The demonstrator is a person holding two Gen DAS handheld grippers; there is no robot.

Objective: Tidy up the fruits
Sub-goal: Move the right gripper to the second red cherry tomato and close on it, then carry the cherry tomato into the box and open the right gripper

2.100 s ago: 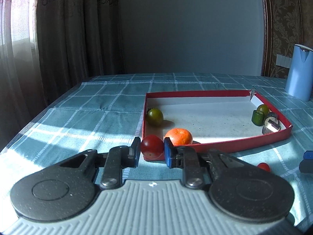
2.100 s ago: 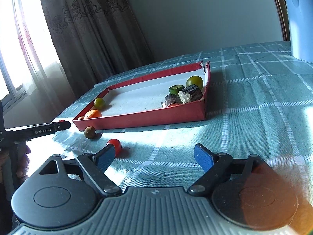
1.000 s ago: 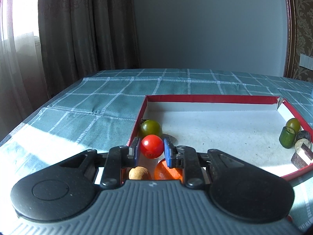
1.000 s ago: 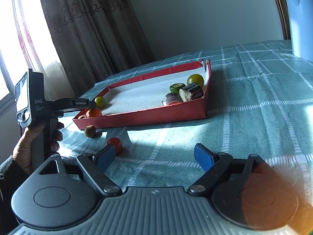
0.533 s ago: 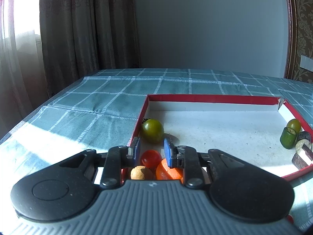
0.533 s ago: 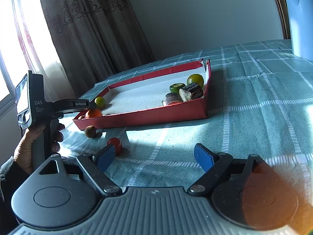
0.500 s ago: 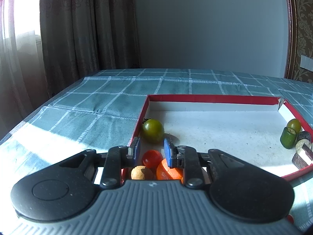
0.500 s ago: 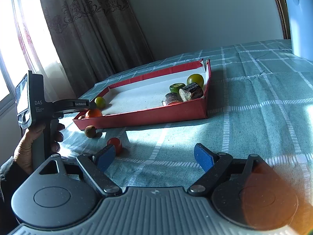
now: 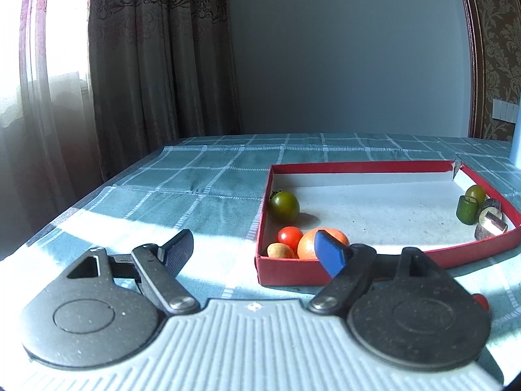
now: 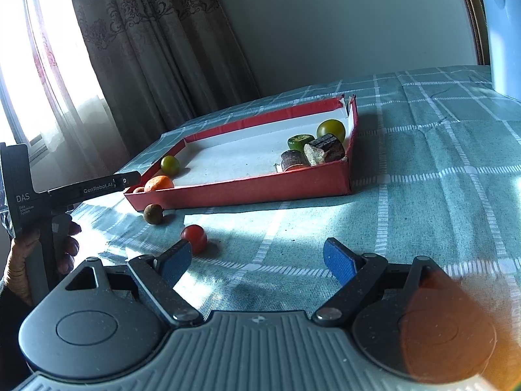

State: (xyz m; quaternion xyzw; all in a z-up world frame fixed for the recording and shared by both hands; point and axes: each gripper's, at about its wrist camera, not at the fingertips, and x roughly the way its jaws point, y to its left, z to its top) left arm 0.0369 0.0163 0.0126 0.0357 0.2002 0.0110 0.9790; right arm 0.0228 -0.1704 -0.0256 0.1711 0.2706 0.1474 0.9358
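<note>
A red tray (image 9: 358,166) with a white floor lies on the checked cloth. In its near-left corner rest a red cherry tomato (image 9: 289,236), a small tan fruit (image 9: 280,250) and an orange mandarin (image 9: 307,247); a green tomato (image 9: 284,206) sits just behind them. My left gripper (image 9: 254,251) is in front of that corner, its jaws opening with nothing between them. My right gripper (image 10: 257,264) stands open over the cloth. Just beyond its left finger lies another red tomato (image 10: 193,234), and a brown round fruit (image 10: 153,213) sits by the tray's front wall (image 10: 237,192).
At the tray's far right are a yellow-green tomato (image 10: 331,129), a green piece (image 10: 300,141) and brown chunks (image 10: 325,153). A blue kettle (image 10: 501,32) stands at the back right. Curtains hang behind the table's left edge. A hand (image 10: 42,251) holds the left gripper's handle.
The left gripper let the red cherry tomato go into the tray's near-left corner, opened wide and drew back from the tray. The right gripper stayed put.
</note>
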